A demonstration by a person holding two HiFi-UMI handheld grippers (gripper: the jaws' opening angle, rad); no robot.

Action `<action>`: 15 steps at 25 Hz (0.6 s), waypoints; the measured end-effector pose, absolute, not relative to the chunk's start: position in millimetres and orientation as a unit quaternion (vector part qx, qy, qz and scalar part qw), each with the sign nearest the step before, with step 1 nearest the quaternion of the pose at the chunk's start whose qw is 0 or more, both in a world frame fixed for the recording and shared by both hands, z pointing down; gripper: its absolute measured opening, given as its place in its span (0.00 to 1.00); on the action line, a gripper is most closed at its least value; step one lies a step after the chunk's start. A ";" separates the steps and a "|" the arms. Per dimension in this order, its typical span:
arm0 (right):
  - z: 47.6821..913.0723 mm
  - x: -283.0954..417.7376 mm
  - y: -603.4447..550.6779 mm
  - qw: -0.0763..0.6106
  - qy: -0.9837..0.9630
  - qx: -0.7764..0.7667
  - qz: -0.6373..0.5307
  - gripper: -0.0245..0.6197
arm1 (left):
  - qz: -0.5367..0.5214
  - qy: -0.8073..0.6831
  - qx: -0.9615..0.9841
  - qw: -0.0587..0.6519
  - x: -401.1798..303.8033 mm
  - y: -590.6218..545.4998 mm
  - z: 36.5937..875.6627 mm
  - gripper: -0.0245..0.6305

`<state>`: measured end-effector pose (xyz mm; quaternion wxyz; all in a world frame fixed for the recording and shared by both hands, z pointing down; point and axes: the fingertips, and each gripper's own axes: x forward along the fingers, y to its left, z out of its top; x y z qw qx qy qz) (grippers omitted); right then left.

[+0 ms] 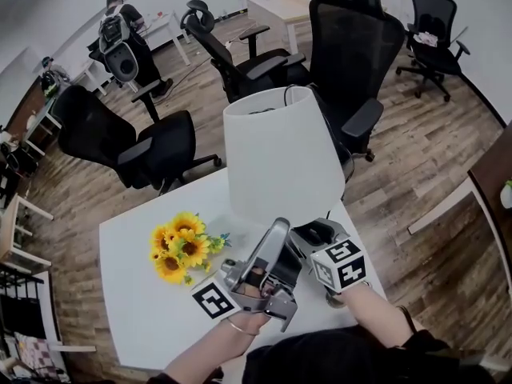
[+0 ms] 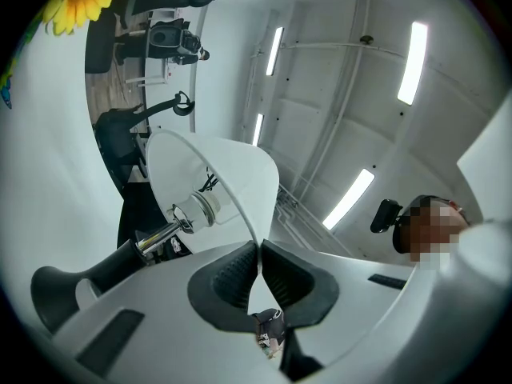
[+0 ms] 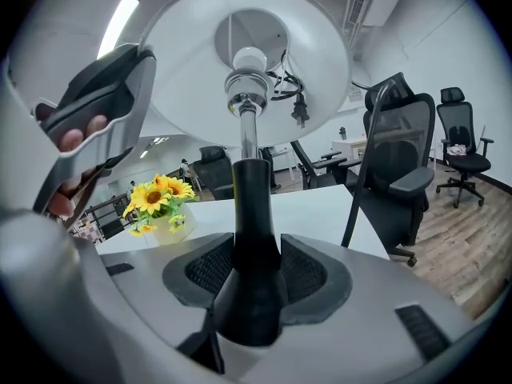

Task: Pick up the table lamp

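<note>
**Table lamp** (image 1: 280, 158)
- Placed at 12 o'clock of both grippers in the head view, above the near half of the white table (image 1: 136, 310).
- White lampshade (image 2: 232, 182) on top, flared black base (image 3: 254, 214) at the bottom, chrome stem (image 3: 245, 134) between.
- Lifted or resting on the tabletop: cannot tell.

**Left gripper** (image 2: 259, 250)
- Jaws pinched together on the thin lower rim of the lampshade, at about 6 o'clock of the shade in the head view.
- Bulb socket (image 2: 200, 208) visible inside the shade, at 10 o'clock of the pads in the left gripper view.

**Right gripper** (image 3: 256, 254)
- Jaws set wide, one pad on either side of the black base and both against it.
- Base gripped dead centre, with the stem at 12 o'clock leading into the open underside of the shade.
- Black cord and plug (image 3: 298, 110) inside the shade, at 1 o'clock of the stem.

**Pale vase** (image 3: 172, 229)
- Filled with yellow sunflowers (image 1: 180, 246).
- Set on the table at 9 o'clock of the lamp base, apart from the lamp and both grippers.

**Surroundings**
- Black office chairs (image 1: 152, 146) on the wood floor (image 1: 416, 158), from 10 to 2 o'clock beyond the table.
- A person (image 1: 120, 34) far back at 11 o'clock.
</note>
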<state>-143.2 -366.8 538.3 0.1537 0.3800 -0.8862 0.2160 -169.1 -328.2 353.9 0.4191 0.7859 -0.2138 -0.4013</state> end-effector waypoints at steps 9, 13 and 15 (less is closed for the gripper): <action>531.1 -144.5 -349.7 0.150 -0.897 0.350 0.223 0.32 | -0.409 -0.228 0.783 0.410 -170.0 -324.5 344.0 0.07; 520.4 -138.8 -346.2 0.152 -0.904 0.339 0.212 0.32 | -0.416 -0.235 0.783 0.399 -163.5 -316.5 334.0 0.07; 512.5 -135.8 -344.8 0.147 -0.908 0.335 0.206 0.32 | -0.415 -0.237 0.789 0.388 -158.3 -311.2 326.6 0.07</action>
